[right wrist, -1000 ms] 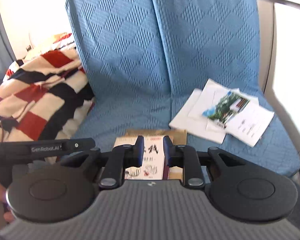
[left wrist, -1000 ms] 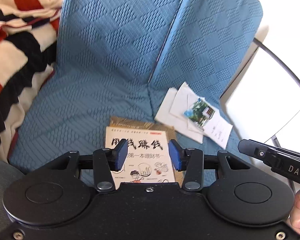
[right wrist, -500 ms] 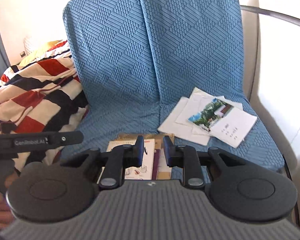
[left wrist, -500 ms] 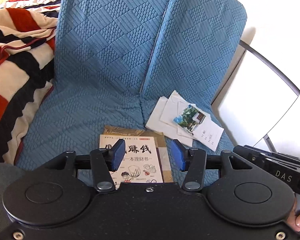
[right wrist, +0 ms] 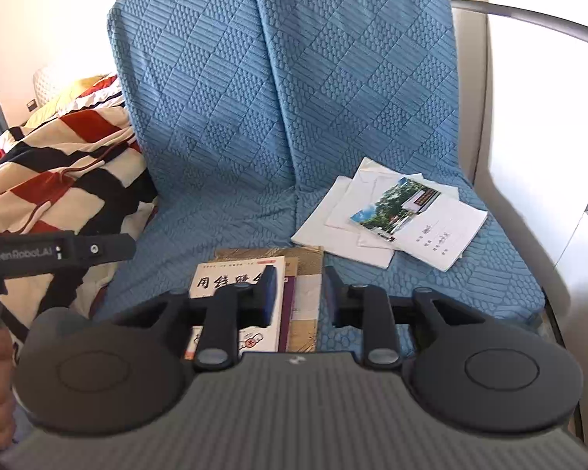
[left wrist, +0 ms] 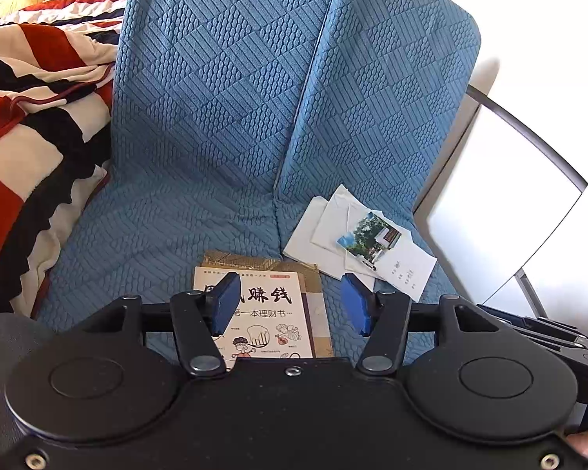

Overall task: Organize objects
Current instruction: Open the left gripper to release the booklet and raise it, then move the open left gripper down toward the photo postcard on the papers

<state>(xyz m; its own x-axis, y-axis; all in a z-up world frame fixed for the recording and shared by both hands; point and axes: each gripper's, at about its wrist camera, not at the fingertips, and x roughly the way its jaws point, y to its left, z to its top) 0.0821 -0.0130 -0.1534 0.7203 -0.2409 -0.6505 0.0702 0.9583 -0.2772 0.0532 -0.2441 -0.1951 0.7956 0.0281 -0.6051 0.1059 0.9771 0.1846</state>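
- A small stack of books lay squared at the front edge of a sofa seat, a white paperback with black lettering and cartoon drawings on top of a brown, patterned cover, which suggested that part of the tidying was already done.
- Loose papers remained fanned out on the neighbouring cushion, well apart from the stack, with a glossy photo leaflet lying across them (these looked like the work still left).
- The left claw hung above the books with its blue pads spreading apart and nothing between them; the paperback showed only in the gap below.
- The right claw was likewise widening its jaws over the stack's right edge, empty and gripping nothing.
- The sofa wore a blue quilted cover, stitched in blocks of ribs and pebbles, soft enough that thin sheets would likely sag into it.
- A plush striped blanket in red, black and cream was bunched at the left end, with a ruffled edge.
- The papers looked thin, flat and crisp-cornered; the books were stiffer and rectangular.
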